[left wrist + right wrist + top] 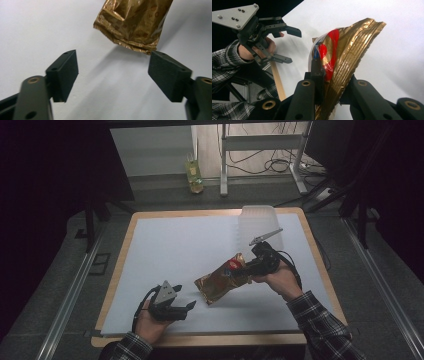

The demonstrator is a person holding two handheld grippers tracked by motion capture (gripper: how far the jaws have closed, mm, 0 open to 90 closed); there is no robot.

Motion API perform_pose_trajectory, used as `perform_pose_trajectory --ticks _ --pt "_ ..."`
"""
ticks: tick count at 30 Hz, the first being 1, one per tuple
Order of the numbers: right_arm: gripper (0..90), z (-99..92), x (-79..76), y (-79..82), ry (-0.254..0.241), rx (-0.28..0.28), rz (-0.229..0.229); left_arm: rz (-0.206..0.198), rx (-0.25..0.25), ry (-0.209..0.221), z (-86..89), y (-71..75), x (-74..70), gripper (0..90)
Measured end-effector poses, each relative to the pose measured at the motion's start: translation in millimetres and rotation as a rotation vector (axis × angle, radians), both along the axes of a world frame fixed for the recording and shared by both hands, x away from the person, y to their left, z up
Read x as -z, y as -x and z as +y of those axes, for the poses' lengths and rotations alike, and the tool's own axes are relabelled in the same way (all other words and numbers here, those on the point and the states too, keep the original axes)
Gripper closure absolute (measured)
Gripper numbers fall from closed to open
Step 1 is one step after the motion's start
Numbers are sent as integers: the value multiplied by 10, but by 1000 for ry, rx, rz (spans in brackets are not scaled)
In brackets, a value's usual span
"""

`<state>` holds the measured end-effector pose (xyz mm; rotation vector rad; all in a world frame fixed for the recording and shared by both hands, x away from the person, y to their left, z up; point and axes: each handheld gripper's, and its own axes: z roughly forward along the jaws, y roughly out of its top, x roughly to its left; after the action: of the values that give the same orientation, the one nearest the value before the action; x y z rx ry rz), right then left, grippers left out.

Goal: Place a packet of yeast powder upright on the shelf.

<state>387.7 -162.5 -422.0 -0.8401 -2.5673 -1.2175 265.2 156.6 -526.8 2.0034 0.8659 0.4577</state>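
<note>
A crinkled gold snack bag (222,279) with a red patch hangs tilted over the white table sheet (175,250), its lower end toward the left. My right gripper (248,270) is shut on the bag's upper end; in the right gripper view the bag (342,57) stands pinched between the two jaws. My left gripper (191,305) rests near the table's front edge, left of the bag and apart from it. Its jaws stand open with nothing between them. In the left gripper view the bag's lower end (132,22) hangs just beyond the black pads (66,72).
A clear plastic container (260,222) stands at the back right of the table. A wooden rim (120,270) frames the white sheet. A bottle (194,175) and a metal stand (260,150) are on the floor beyond the table.
</note>
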Motion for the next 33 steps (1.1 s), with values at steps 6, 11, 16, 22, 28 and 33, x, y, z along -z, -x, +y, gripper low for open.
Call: perform_pose_trajectory --ticks 6,11,16,22,28,33 --pt "789 -21 -93 -23 5 -10 -37 17 -31 30 24 -15 -15 122" --pt "788 -38 -170 -37 21 -21 -76 15 -52 61 74 -21 -34 71" --pt "788 -59 -240 -56 42 -14 -111 8 -57 73 99 -15 -43 47" --pt "789 -93 -353 -87 42 -25 -151 -2 -61 58 105 -14 -39 21" --pt "789 -118 -443 -118 58 -36 -185 -28 -76 -23 79 -14 -12 5" --pt "789 -148 -521 -160 63 -47 -211 -60 -94 -45 92 -9 -10 0"
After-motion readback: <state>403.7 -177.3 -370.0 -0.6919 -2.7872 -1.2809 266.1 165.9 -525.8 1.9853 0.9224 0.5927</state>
